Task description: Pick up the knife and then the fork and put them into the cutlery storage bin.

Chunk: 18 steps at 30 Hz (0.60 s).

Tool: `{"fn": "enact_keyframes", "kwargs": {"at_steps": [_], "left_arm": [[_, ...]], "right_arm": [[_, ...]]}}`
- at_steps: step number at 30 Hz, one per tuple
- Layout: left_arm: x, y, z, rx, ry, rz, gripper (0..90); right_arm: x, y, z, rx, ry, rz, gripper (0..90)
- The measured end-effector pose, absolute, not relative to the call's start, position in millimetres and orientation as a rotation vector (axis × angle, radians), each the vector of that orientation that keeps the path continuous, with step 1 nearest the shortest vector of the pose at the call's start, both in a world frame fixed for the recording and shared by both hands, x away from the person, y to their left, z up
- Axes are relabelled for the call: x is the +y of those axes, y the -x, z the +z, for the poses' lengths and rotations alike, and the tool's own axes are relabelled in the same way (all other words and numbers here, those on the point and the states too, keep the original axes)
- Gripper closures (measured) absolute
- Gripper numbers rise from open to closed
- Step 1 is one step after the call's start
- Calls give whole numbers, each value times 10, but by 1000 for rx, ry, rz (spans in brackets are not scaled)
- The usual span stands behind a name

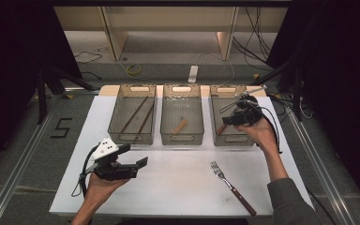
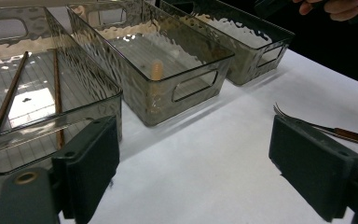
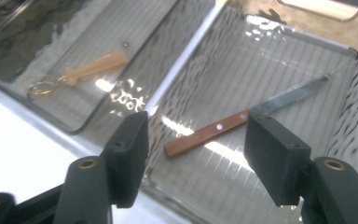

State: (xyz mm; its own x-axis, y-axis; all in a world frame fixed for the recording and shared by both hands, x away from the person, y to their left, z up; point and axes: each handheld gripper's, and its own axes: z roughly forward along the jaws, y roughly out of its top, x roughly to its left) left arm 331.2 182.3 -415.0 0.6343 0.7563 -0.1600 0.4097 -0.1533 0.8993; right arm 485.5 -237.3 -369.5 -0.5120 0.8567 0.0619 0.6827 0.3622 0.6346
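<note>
**A:** Start with what sits closest to you.

**B:** My left gripper [image 1: 138, 154] hangs over the near left of the white table sheet [image 1: 178, 187], jaws spread wide with nothing between them. In the left gripper view I look past those jaws at bare sheet. To the right, well apart from it, a fork [image 1: 232, 187] lies flat on the sheet, tines toward the bins, its brown handle toward me. Its tines also show at the right edge of the left gripper view [image 2: 291, 116].

**A:** And behind that?

**B:** Three clear bins in a row. The left bin [image 1: 132, 138] holds two chopsticks [image 1: 135, 115], lying lengthwise. The middle bin [image 1: 182, 139] holds a pale utensil [image 1: 180, 126] lying aslant on its floor; I cannot tell what kind it is.

**A:** Your other hand?

**B:** My right gripper [image 1: 226, 121] is over the right bin [image 1: 234, 139], toward its near left part. Its jaws stand open, empty. In the right gripper view a knife [image 3: 242, 121] lies on the bin floor between and beyond the jaws, untouched: wooden handle with rivets nearer the left jaw, serrated blade running up toward the far right corner. From above I can only make out the handle end [image 1: 222, 129] just beside the gripper.

**A:** Farther back?

**B:** Floor, cables and the legs of a shelf unit [image 1: 115, 37].
</note>
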Motion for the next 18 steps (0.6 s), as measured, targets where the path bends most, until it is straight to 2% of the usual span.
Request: {"fn": "enact_keyframes", "kwargs": {"at_steps": [9, 18], "left_arm": [[1825, -3312, -4151, 946, -1776, 402, 158], [1825, -3314, -4156, 943, -1785, 402, 158]], "right_arm": [[-2242, -4470, -3580, 2390, -1233, 918, 328], [-2145, -4194, -3654, 2450, -1165, 912, 310]]}}
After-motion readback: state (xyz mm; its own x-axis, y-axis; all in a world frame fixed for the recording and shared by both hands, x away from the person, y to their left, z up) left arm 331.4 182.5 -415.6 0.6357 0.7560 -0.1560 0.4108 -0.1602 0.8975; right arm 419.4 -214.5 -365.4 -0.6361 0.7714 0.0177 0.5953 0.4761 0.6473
